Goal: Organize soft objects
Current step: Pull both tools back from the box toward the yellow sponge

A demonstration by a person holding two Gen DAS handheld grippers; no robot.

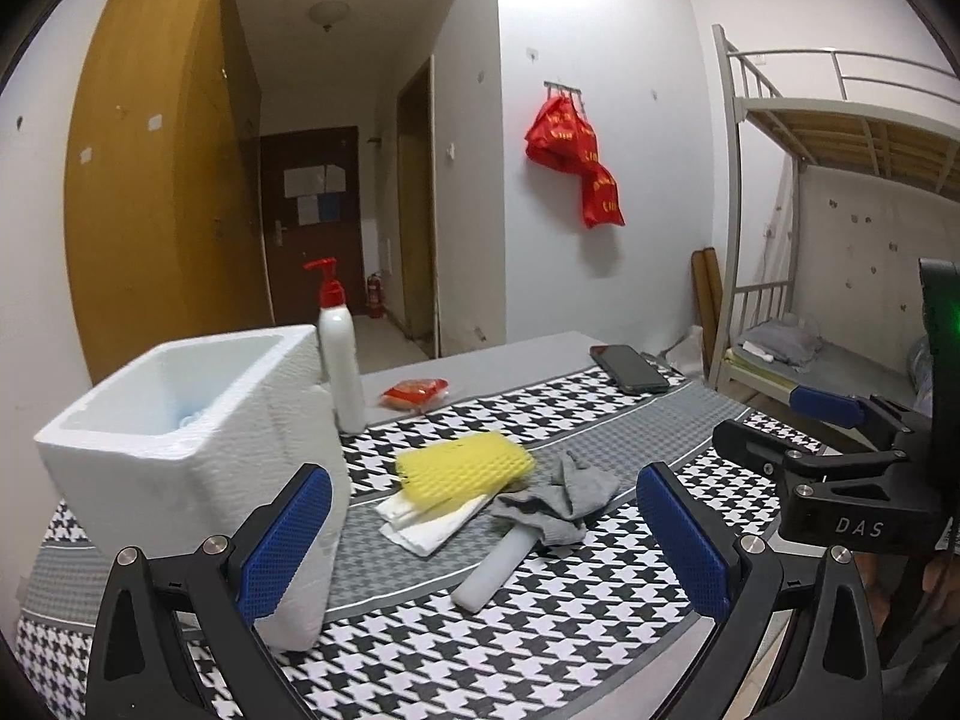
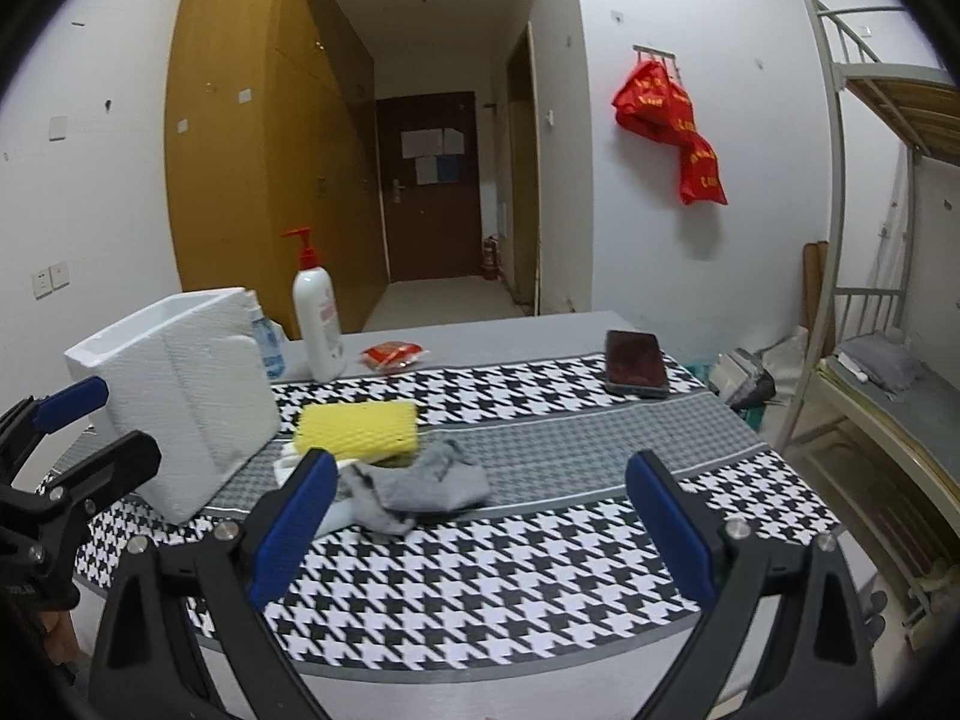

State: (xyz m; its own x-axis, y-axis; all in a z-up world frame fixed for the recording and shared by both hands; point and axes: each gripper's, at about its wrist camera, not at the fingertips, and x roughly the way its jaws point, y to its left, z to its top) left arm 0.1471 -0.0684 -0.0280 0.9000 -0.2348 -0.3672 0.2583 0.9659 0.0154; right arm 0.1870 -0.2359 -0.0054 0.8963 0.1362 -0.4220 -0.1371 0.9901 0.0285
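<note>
A yellow foam net sleeve [image 1: 465, 468] [image 2: 359, 425] lies on white foam sheets [image 1: 432, 525] in the middle of the houndstooth-covered table [image 1: 540, 630] [image 2: 540, 540]. A crumpled grey cloth [image 1: 555, 498] [image 2: 420, 486] lies beside it, over a white foam stick [image 1: 495, 570]. A white styrofoam box [image 1: 192, 450] [image 2: 192, 384] stands at the left. My left gripper [image 1: 483, 546] is open, held short of the pile. My right gripper [image 2: 480, 531] is open too, with the cloth just beyond its left finger. Neither holds anything.
A white pump bottle with a red top [image 1: 341, 354] [image 2: 317, 324] stands behind the box. A small red packet [image 1: 415, 393] [image 2: 393, 354] and a dark phone [image 1: 629, 367] [image 2: 636, 363] lie at the far side. A metal bunk bed [image 2: 888, 300] stands at the right.
</note>
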